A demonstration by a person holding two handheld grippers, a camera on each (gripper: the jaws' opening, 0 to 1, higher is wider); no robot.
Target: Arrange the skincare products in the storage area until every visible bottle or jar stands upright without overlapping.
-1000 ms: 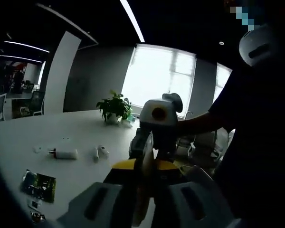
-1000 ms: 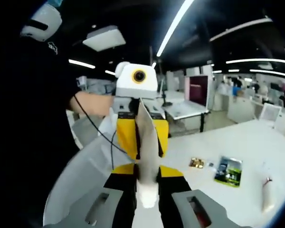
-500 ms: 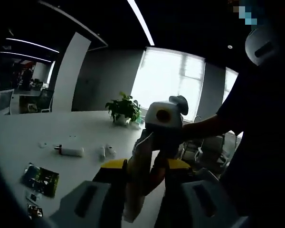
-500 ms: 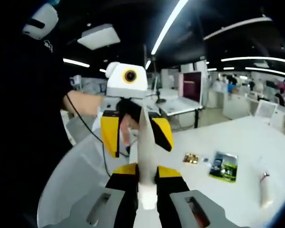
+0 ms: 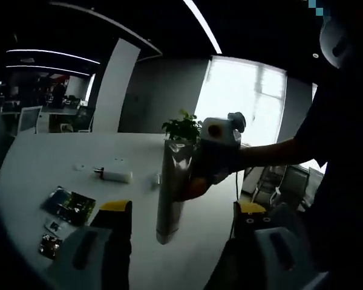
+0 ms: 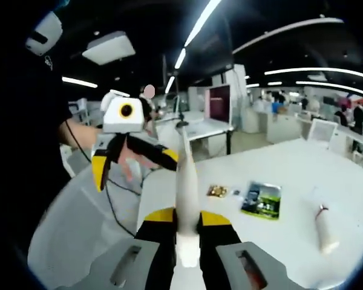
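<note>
The right gripper (image 6: 186,232) is clenched on a slim white tube (image 6: 185,181), held up in the air over the near edge of the white surface (image 6: 278,241), the tube's flat crimped end pointing away from the gripper. In the left gripper view the same tube (image 5: 171,190) hangs between the left gripper's (image 5: 181,229) two yellow-tipped jaws, which stand wide apart and touch nothing, so that gripper is released. The right gripper (image 5: 215,163) comes in from the right there, carried by a person's arm (image 5: 278,151) in a dark sleeve. In the right gripper view the left gripper (image 6: 133,160) hangs off to the left, jaws spread. On the surface to the right lie a small gold packet (image 6: 216,191), a green sachet (image 6: 261,200), and farther right another white tube (image 6: 324,227) on its side. A potted plant (image 5: 183,128) stands at the far side near a bright window (image 5: 242,103).
</note>
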